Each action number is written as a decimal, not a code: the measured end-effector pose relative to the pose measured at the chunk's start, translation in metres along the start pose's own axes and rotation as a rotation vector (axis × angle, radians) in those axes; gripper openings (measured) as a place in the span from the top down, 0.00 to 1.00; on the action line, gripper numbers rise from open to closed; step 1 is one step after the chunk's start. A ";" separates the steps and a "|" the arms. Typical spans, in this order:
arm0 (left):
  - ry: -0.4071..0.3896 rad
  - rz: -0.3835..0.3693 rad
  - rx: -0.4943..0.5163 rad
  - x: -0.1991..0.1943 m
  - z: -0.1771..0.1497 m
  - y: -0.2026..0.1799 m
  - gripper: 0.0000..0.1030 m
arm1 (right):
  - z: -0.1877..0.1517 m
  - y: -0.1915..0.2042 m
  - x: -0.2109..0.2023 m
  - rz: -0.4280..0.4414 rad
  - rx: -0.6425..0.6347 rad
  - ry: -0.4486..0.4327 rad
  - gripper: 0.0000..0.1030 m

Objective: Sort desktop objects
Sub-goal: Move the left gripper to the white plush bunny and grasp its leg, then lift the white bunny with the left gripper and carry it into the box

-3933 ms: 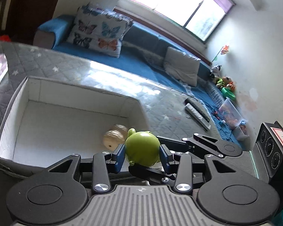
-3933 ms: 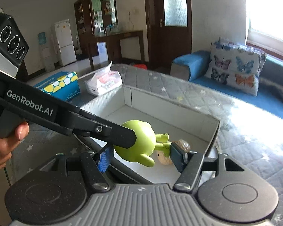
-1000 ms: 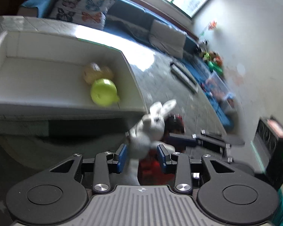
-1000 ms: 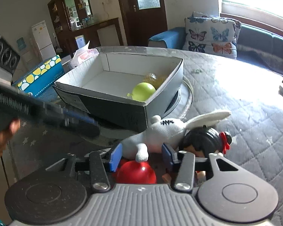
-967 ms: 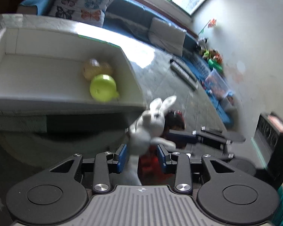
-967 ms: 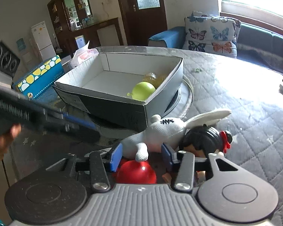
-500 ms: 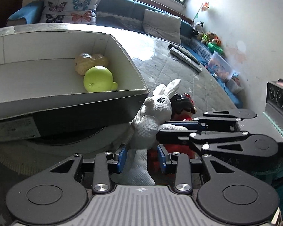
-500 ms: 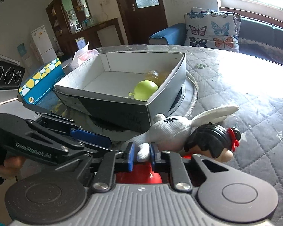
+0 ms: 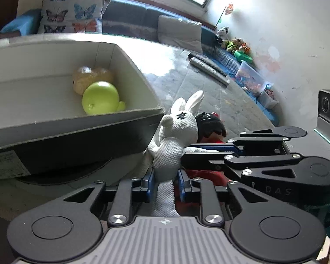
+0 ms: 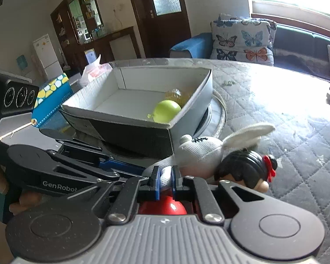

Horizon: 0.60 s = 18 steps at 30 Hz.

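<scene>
We're looking down both grippers at once, and each of them has the white knitted rabbit (image 9: pixel 176 140). The left gripper (image 9: pixel 164 181) has just closed, its blue-padded fingers (image 9: pixel 150 181) narrow and pinching the rabbit's lower body. The right gripper (image 10: pixel 165 181) comes in from the side, fingers (image 10: pixel 156 181) almost together and clamped on one of the rabbit's small white limbs.

The rabbit lies on the quilted grey desk (image 10: pixel 297 132), right up against the near corner of the white cardboard box (image 10: pixel 191 101), head toward the box wall and long ears (image 10: pixel 248 135) stretched away across the desk. Tucked against it we see a black-haired doll (image 10: pixel 244 171) with a red bow, touching the rabbit's side, and something red and rounded (image 10: pixel 162 208) sits under the right gripper's fingers; we cannot tell what it is.

Inside the box, in the corner nearest the rabbit, rest a green round toy (image 9: pixel 100 101) and a pale yellowish toy (image 9: pixel 88 80) just behind it, touching. A hand (image 10: pixel 22 202) grips the left tool's handle. Beyond the box stand a blue spotted tissue box (image 10: pixel 52 92) and, further off, a butterfly cushion (image 10: pixel 242 41) on a blue sofa.
</scene>
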State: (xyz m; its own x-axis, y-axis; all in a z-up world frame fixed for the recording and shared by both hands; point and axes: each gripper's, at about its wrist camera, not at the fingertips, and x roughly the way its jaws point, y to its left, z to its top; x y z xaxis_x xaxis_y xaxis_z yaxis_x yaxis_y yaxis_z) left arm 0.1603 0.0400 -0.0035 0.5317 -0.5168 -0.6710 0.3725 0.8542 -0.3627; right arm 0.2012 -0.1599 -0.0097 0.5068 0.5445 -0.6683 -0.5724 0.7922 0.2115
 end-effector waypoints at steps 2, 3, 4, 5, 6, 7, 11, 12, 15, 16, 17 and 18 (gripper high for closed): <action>-0.023 -0.004 0.002 -0.008 0.001 -0.002 0.78 | 0.002 0.003 -0.007 0.002 -0.005 -0.020 0.91; -0.036 -0.007 0.002 -0.013 0.003 -0.003 0.78 | 0.004 0.005 -0.011 0.003 -0.008 -0.030 0.91; -0.048 -0.010 0.002 -0.018 0.004 -0.004 0.78 | 0.007 0.008 -0.016 0.003 -0.019 -0.045 0.91; -0.064 -0.011 0.003 -0.023 0.006 -0.005 0.78 | 0.010 0.012 -0.020 0.003 -0.030 -0.061 0.91; -0.084 -0.011 0.003 -0.030 0.007 -0.006 0.78 | 0.013 0.015 -0.025 0.003 -0.041 -0.076 0.91; -0.101 -0.010 0.002 -0.035 0.010 -0.006 0.78 | 0.018 0.018 -0.029 0.006 -0.052 -0.089 0.91; -0.164 0.016 -0.018 -0.058 0.022 -0.001 0.78 | 0.039 0.030 -0.034 0.027 -0.087 -0.138 0.91; -0.176 0.026 -0.023 -0.063 0.026 0.002 0.78 | 0.045 0.033 -0.032 0.033 -0.098 -0.144 0.91; -0.207 0.065 -0.039 -0.077 0.036 0.013 0.78 | 0.064 0.043 -0.024 0.053 -0.129 -0.164 0.91; -0.213 0.076 -0.046 -0.079 0.039 0.018 0.78 | 0.068 0.045 -0.021 0.059 -0.134 -0.167 0.92; -0.218 0.087 -0.053 -0.082 0.042 0.023 0.78 | 0.075 0.048 -0.015 0.070 -0.138 -0.168 0.91; -0.224 0.098 -0.060 -0.085 0.045 0.028 0.78 | 0.081 0.051 -0.009 0.081 -0.141 -0.169 0.92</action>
State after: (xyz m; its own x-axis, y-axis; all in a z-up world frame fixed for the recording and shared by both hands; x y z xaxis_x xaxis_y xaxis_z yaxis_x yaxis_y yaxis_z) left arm 0.1600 0.1052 0.0724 0.7208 -0.4252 -0.5474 0.2684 0.8994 -0.3452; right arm 0.2200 -0.1024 0.0651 0.5498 0.6525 -0.5214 -0.6938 0.7044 0.1500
